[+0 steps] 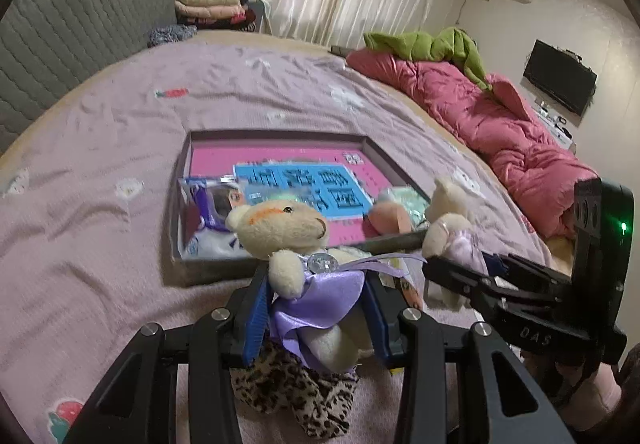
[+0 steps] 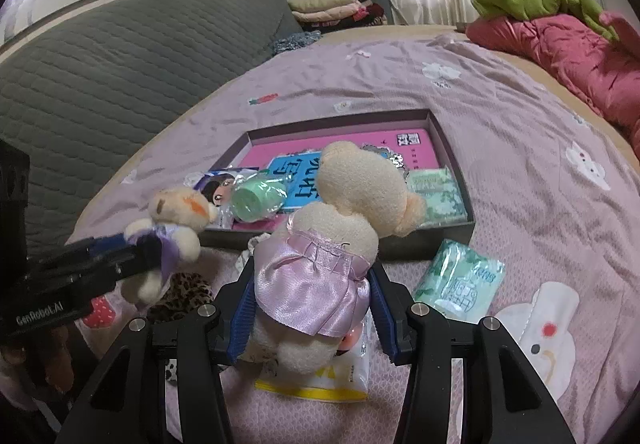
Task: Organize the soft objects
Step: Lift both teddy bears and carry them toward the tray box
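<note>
My left gripper (image 1: 316,308) is shut on a cream teddy bear in a purple satin dress (image 1: 298,264), held above the bed in front of a shallow dark box (image 1: 280,135). My right gripper (image 2: 312,308) is shut on a second cream bear in a pink satin dress (image 2: 332,244), held near the box's front edge. Each bear also shows in the other view: the purple-dress bear (image 2: 176,219) at left, the pink-dress bear (image 1: 448,228) at right. The box holds a pink and blue book (image 1: 304,179), a picture packet (image 1: 216,203) and a green roll (image 2: 252,199).
A leopard-print soft item (image 1: 296,396) lies under the left gripper. A green tissue pack (image 2: 460,284) and a white and yellow packet (image 2: 320,380) lie on the lilac bedspread (image 1: 100,163). A pink quilt (image 1: 500,123) lies at right, a grey headboard (image 2: 100,63) at left.
</note>
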The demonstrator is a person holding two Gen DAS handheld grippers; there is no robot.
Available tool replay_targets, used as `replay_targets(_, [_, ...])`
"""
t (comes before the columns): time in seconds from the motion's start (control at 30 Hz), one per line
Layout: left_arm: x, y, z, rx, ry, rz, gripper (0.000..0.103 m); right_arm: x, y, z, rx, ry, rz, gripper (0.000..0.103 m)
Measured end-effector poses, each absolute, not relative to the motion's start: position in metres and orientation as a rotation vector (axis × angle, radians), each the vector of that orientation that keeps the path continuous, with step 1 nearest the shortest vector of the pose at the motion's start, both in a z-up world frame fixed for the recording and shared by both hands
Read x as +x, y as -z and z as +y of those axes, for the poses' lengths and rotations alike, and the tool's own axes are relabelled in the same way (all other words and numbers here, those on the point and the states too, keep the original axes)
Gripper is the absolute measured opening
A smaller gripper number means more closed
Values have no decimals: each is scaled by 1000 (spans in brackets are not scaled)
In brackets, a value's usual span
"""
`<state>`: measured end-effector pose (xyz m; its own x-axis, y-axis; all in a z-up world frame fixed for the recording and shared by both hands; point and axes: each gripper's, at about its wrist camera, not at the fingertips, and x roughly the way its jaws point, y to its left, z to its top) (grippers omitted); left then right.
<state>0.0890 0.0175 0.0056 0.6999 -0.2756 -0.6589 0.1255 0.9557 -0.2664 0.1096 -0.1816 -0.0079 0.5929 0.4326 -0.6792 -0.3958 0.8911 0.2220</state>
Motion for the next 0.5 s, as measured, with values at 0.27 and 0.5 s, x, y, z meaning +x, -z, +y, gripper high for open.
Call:
replay_targets(0.27, [103, -10, 21, -223, 208, 740, 43, 119, -2, -175, 20, -492, 758, 52])
replay_targets(0.5, [120, -18, 23, -193, 181, 690, 43, 141, -8, -171, -4, -481, 716, 52])
